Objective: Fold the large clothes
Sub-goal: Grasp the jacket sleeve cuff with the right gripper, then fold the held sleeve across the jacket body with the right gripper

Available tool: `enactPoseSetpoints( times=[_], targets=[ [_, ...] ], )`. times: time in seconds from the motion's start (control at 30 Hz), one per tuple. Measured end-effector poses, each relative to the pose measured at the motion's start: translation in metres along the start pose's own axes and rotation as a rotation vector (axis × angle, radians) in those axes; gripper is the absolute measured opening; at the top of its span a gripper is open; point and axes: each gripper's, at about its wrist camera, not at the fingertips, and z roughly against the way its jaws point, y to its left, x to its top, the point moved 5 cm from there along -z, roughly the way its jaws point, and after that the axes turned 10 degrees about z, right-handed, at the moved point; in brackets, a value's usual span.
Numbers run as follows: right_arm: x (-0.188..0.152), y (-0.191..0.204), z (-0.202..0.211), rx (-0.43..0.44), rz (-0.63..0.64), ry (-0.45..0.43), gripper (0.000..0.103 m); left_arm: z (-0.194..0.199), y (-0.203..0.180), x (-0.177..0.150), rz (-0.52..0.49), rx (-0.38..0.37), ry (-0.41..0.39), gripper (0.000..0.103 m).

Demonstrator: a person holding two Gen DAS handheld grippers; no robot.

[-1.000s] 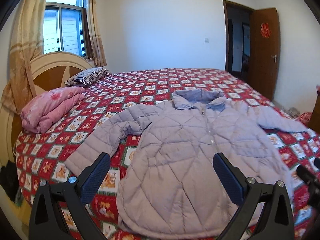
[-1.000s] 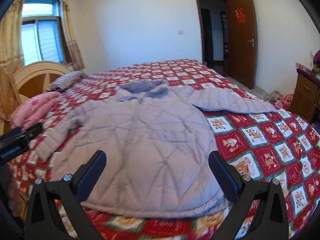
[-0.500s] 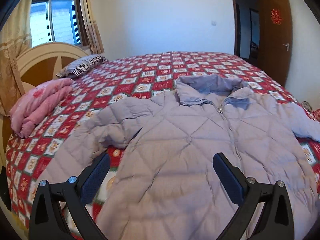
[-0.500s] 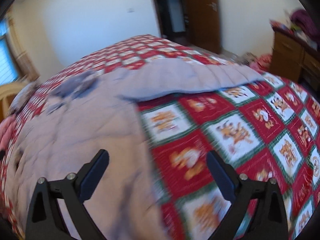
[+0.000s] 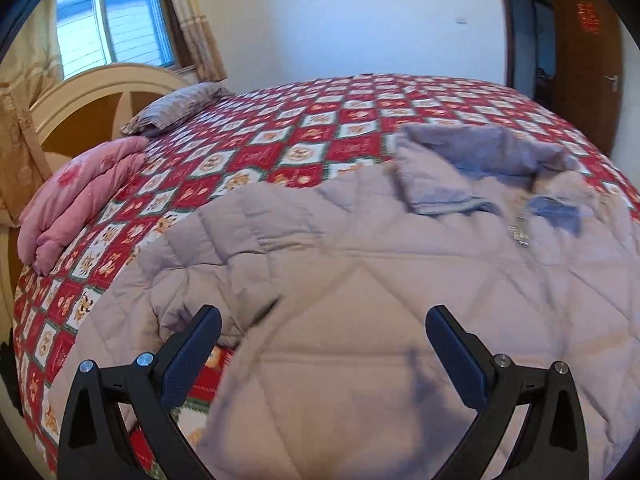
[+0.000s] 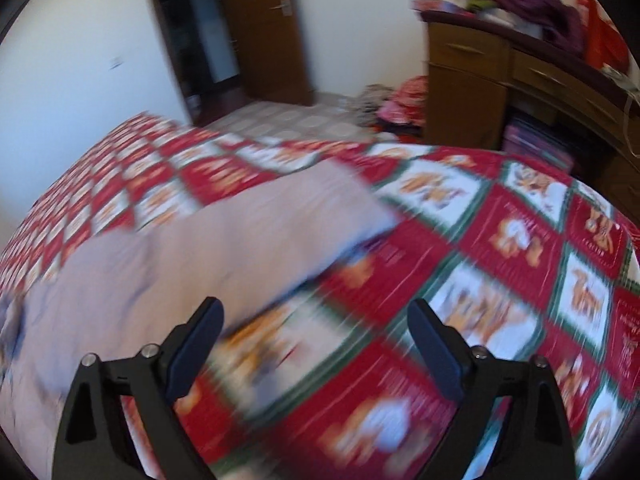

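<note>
A large pale lilac quilted jacket (image 5: 360,280) lies spread flat, front up, on the red-and-white patterned bedspread (image 5: 280,140) of the bed, its collar (image 5: 460,168) toward the far edge and one sleeve (image 5: 192,272) reaching out toward the headboard end. The left tool (image 5: 320,344) hangs over the jacket's body near the armpit of that sleeve, its jaws spread wide with nothing gripped between them; the cloth lies below the blue pads, and no pad can be seen pressing on it. In the right wrist view, which is blurred, the jacket's other sleeve (image 6: 248,232) stretches across the bedspread (image 6: 500,240) toward the foot end of the bed. The right tool (image 6: 316,340) stands wide, its jaws closing slightly, empty, above the bedspread just beside that sleeve's near edge. At the headboard (image 5: 88,100) end lie a folded pink quilt (image 5: 80,200) and a striped pillow (image 5: 176,108). Beyond the foot end of the bed stands a wooden dresser (image 6: 500,80) with clothes piled on top.
</note>
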Motion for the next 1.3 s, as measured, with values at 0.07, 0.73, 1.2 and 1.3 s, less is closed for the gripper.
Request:
enactPoseSetpoints(
  times=[0.07, 0.73, 1.2, 1.3],
  targets=[
    [0.011, -0.016, -0.011, -0.028, -0.034, 0.001, 0.093, -0.011, 0.009, 0.006, 0.022, 0.040, 0.006, 0.102],
    [0.043, 0.026, 0.016, 0.036, 0.161, -0.135, 0.015, -0.009, 0.019, 0.015, 0.005, 0.042, 0.028, 0.102],
    [0.026, 0.209, 0.105, 0.245, 0.458, -0.294, 0.014, -0.003, 0.039, 0.020, 0.021, 0.019, 0.050, 0.102],
    [0.011, 0.244, 0.106, 0.295, 0.498, -0.288, 0.014, -0.004, 0.048, 0.022, 0.037, 0.019, 0.048, 0.102]
  ],
)
